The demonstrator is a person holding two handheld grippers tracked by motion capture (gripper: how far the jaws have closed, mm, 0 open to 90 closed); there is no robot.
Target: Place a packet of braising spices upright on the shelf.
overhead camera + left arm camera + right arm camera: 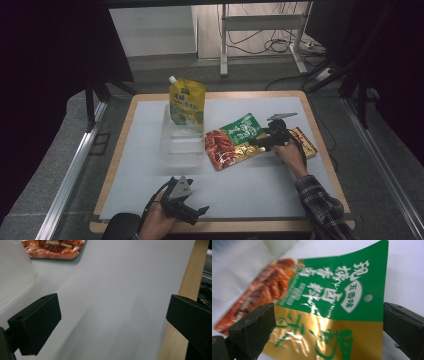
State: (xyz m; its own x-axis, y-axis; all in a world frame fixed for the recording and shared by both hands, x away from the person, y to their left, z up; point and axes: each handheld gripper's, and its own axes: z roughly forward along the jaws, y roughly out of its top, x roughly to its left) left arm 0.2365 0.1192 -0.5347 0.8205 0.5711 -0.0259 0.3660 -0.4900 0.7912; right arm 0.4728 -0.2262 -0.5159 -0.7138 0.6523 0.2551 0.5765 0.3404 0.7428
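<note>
We see the right gripper [257, 142] spread wide around the green-and-gold packet [332, 315], gripping nothing; the packet lies at its 9 o'clock on the tabletop [260, 185]. Our left gripper [200, 212] gapes empty near the front edge.

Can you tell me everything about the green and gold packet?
The green and gold packet is a flat, shiny pouch that looks like foil or plastic. Its top half is green with white writing and a small round hanging hole; its bottom half is gold with green writing. It lies on the white table, partly on top of the red packet. The right gripper is open around it.
</note>
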